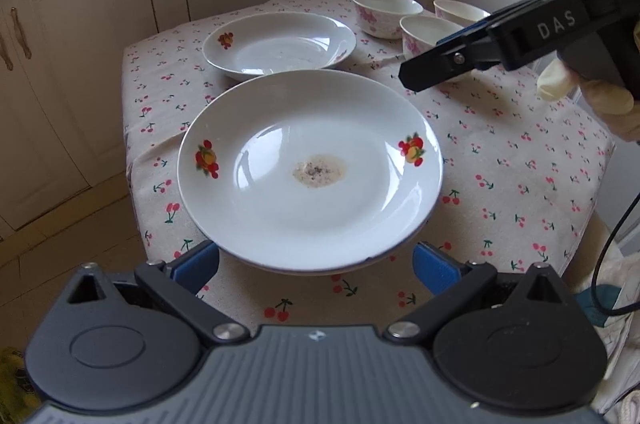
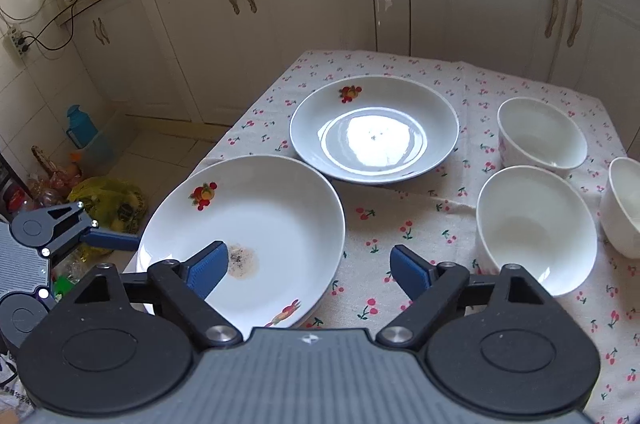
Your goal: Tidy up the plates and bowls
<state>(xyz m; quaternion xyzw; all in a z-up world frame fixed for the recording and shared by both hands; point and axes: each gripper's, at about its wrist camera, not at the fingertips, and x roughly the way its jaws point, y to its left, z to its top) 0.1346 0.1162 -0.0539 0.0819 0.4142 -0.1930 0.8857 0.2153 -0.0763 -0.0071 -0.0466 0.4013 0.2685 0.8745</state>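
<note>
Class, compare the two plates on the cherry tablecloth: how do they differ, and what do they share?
The near plate has a brownish speckled stain at its centre; the far plate shows only a few specks. The near plate overhangs the table's edge; the far plate lies fully on the cloth. Both are white with fruit motifs.

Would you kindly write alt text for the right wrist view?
The open right gripper hovers over a cherry-print tablecloth, its left finger above a stained near plate. Beyond lie a second plate and three white bowls, with the left gripper at the near plate's edge.
</note>
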